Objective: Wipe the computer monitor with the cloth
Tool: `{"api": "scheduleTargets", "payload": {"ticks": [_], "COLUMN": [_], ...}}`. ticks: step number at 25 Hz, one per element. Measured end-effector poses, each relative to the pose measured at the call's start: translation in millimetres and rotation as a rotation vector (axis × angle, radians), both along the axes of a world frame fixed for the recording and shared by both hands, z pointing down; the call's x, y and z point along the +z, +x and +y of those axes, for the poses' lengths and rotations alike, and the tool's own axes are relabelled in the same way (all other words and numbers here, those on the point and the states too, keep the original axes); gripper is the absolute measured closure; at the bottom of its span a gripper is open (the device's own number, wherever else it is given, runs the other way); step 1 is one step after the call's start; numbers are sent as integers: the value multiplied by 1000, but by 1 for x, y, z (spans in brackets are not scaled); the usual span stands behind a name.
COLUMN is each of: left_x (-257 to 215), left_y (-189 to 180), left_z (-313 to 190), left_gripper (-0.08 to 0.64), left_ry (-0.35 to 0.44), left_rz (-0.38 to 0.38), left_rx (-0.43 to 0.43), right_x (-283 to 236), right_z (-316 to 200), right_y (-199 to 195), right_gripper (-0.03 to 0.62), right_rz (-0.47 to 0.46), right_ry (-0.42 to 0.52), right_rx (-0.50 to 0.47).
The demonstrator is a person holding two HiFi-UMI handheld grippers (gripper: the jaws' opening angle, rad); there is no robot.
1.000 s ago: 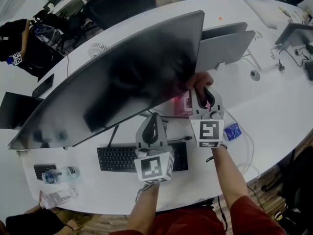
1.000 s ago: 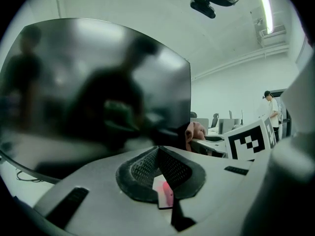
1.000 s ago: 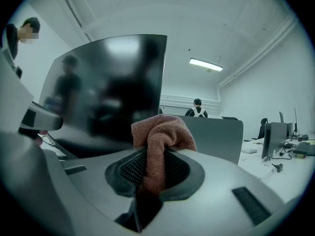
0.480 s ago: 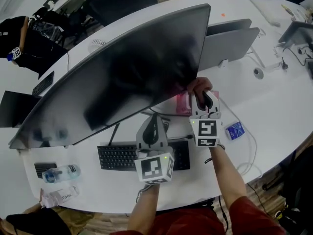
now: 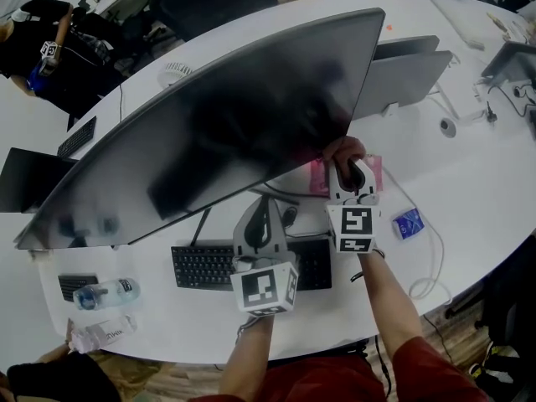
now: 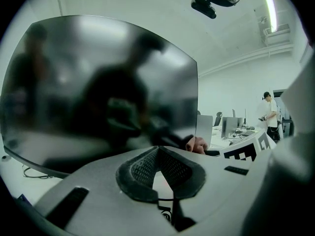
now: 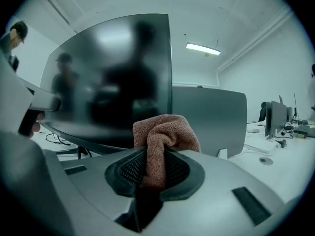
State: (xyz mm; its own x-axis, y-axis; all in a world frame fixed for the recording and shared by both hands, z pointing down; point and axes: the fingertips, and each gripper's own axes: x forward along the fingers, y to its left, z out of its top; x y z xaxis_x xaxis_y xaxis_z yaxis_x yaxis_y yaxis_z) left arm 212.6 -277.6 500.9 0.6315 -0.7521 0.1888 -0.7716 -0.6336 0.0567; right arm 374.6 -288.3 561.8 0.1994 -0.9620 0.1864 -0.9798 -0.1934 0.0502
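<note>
Gripping the cloth (image 7: 165, 135), the right gripper (image 7: 156, 155) sits near the monitor (image 5: 226, 128).

Open-plan office. One long white desk (image 5: 477, 182) curves through the room. On it: a large curved monitor (image 5: 234, 124), two more screens (image 5: 402, 78) seen from behind, a black keyboard (image 5: 226, 266), a water bottle (image 5: 100, 294), loose white cables (image 5: 431, 258). A black office chair (image 5: 209, 2) stands at the far side. The right gripper view shows plain white walls, a ceiling strip light (image 7: 203, 48) and further desks with monitors (image 7: 275, 118). The left gripper view shows a person (image 6: 268, 112) standing at a distant workstation.
</note>
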Motion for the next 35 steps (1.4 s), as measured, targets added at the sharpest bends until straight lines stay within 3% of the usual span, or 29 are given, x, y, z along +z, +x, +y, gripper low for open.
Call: {"api": "scheduleTargets", "payload": {"ticks": [7,17,35], "left_x": [-4,-21,-78], "left_y": [-27,-71,-175], "left_z": [-3,-2,12], "left_gripper": [537,537,537], "left_ry": [1,24,84], "left_rz": [4,35,108], "left_rx": [-30,-63,-138], "right_x": [3,-10,-130], "right_z": [-5,3,48], "right_y": [-34,-45,-193], "right_gripper": [516,515,515], "right_rz": [16,31,113], "right_ry": [-19,-6,152], "right_rx": [-49,-18,-192]}}
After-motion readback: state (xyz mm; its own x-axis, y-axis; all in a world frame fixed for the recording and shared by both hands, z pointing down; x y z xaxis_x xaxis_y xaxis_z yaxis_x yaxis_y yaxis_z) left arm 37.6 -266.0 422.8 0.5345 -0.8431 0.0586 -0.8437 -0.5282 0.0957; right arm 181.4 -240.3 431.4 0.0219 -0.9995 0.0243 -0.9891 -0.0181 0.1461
